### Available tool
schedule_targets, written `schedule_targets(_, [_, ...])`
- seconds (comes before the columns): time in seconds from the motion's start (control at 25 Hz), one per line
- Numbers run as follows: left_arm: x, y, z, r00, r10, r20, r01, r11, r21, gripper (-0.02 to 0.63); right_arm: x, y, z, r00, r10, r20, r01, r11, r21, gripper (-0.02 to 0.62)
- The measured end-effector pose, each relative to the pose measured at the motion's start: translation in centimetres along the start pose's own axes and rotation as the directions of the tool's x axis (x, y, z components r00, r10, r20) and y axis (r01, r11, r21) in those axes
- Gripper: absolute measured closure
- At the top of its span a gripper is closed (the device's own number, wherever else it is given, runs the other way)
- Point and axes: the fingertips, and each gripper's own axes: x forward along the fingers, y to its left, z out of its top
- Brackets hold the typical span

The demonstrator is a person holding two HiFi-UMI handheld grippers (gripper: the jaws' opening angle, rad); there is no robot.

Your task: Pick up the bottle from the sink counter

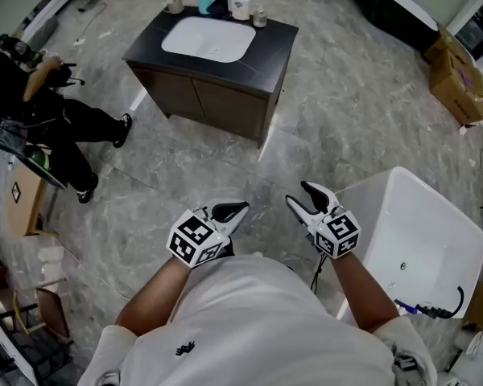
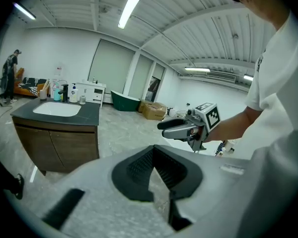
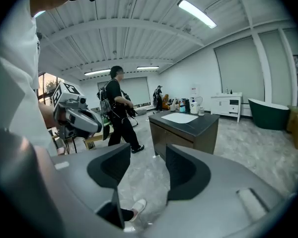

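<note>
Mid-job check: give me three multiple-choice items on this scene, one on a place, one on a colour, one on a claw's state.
1. Where does the white plastic pump bottle stand?
A. behind the white rounded basin
B. in the bathtub
C. on the floor
2. What colour is the flat rectangular sink counter?
A. white
B. black
C. green
3. How do the right claw's jaws stand?
A. shut on the bottle
B. shut, empty
C. apart, empty
Answers: 1 A, it stands at the counter's back edge; 2 B, a dark slab surrounds the basin; 3 C, a clear gap shows between them.
</note>
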Motion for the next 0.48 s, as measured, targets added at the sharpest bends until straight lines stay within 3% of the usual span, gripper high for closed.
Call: schedule_targets(0.48, [-2.9,15.0,6.7,0.999,-0.038,0.013,0.037,0.997,0.070,0.598,13.7,-5.9,8.2,0.992,-0.127,-0.014,0.127,0.992,-0.021,0.348])
